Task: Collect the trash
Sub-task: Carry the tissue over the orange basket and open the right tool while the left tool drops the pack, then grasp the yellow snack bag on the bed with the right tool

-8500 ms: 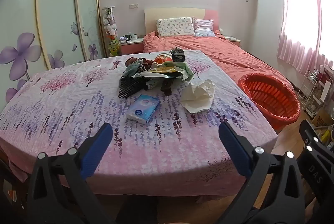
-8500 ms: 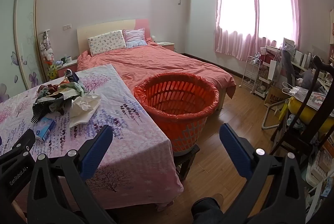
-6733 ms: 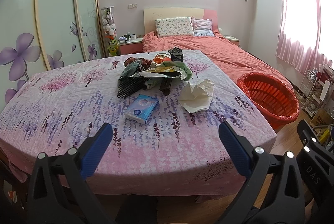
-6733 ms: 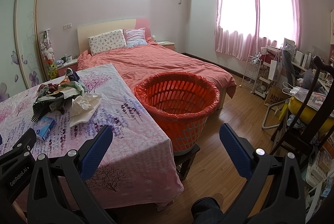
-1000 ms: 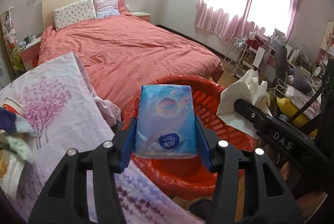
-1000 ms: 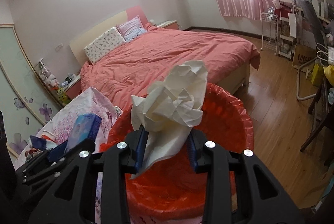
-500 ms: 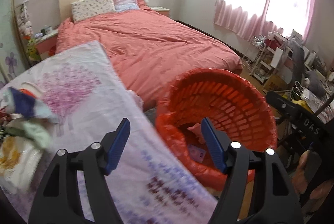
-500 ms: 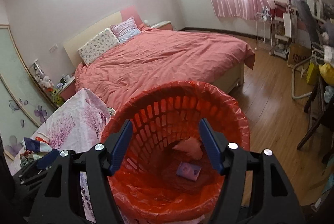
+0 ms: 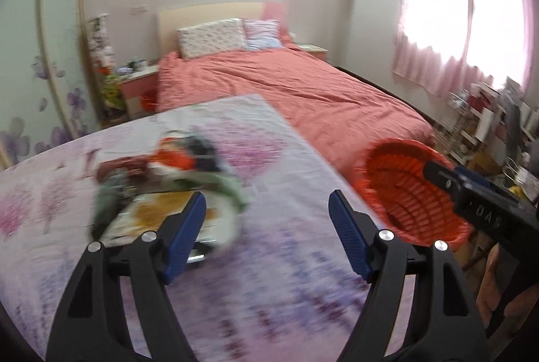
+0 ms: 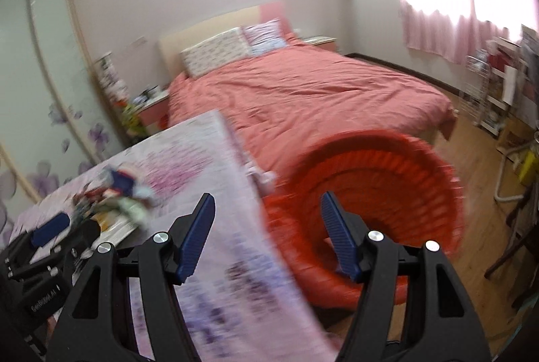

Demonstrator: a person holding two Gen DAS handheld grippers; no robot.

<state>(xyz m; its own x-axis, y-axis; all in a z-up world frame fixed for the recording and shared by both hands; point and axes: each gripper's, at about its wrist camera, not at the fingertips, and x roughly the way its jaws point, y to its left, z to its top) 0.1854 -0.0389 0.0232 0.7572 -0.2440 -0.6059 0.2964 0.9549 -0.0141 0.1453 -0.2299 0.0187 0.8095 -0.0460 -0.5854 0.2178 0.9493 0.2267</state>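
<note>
A heap of trash (image 9: 168, 186), blurred by motion, is seen lying on a table covered with a lilac-flowered cloth (image 9: 269, 277). The heap is made up of crumpled wrappers, dark scraps and a flat pale packet; the pieces cannot be counted through the blur. It lies just beyond the left finger of the left gripper (image 9: 266, 234), ahead and to the left, not between the jaws. The left gripper's blue-padded jaws are opening and are spread wide, with only bare cloth seen between them; nothing is held.

In the right wrist view the same heap (image 10: 118, 203) is seen well to the left of the right gripper (image 10: 266, 234). The right gripper's jaws are also held wide apart and are empty. Behind the gap between them, the table's edge and one orange slatted basket (image 10: 421, 180) are seen. The basket stands beside the table; its contents cannot be made out. In the left wrist view the basket (image 9: 404, 180) is at the right, partly hidden by the other gripper's black body.

Farther back, one bed with a salmon-pink cover (image 9: 303, 92) and two pillows (image 9: 212, 36) is shown. One window with pink curtains (image 9: 465, 8) is at the right, and a wardrobe with flower-printed doors (image 9: 50, 58) is at the left.
</note>
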